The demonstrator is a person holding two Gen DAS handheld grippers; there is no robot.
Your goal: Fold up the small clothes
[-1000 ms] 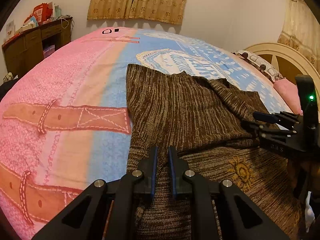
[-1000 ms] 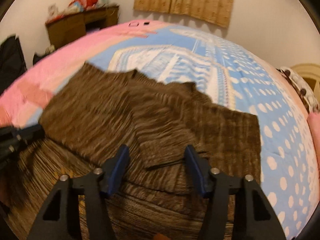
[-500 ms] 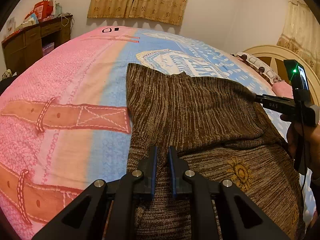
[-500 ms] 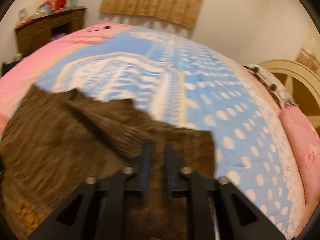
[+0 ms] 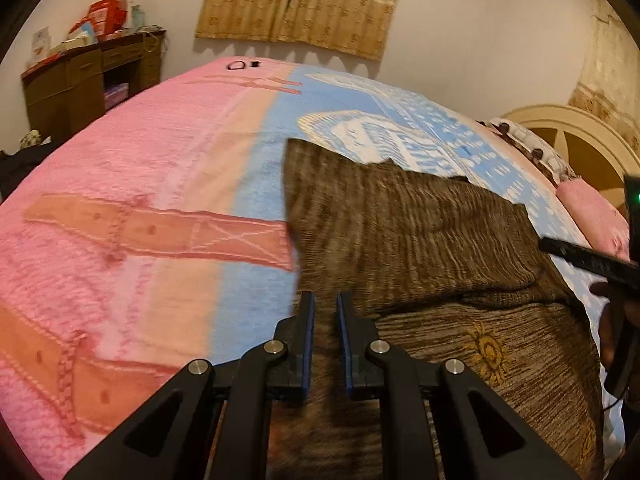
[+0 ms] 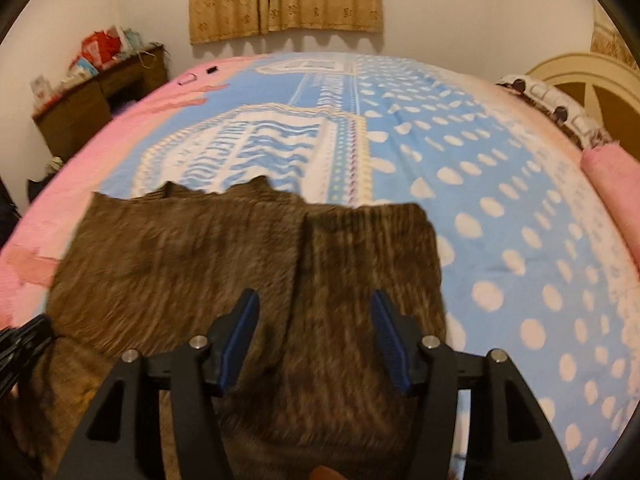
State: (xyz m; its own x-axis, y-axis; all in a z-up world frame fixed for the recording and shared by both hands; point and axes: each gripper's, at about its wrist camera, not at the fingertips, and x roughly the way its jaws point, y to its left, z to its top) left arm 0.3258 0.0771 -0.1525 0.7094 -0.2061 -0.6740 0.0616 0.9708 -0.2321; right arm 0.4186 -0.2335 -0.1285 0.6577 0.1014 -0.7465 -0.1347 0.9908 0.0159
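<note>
While the right gripper (image 6: 314,336) hangs with jaws spread wide over the garment, holding nothing, the left gripper (image 5: 324,340) has its jaws drawn narrow on the near-left edge of the brown knit sweater (image 5: 420,248); fabric runs between the pads, so it looks pinched, likely to anchor that side.

One sweater, spread on the bedspread (image 5: 140,200), right of the pink zone and mostly over the blue part. In the right wrist view a folded panel (image 6: 368,264) lies over the sweater's right side, edge fairly square, a vertical crease beside it. Judgement: a sleeve/side fold is laid down on the right, left side not yet folded. A sun motif (image 5: 486,350) shows on the near part of the body.

Count: two grippers, one garment, one bedspread. Far left, one wooden desk (image 5: 84,80) with clutter on top. One curtain (image 5: 304,4) on the far wall. Headboard (image 6: 592,80) far right, with a pink pillow (image 6: 612,176) near it.
</note>
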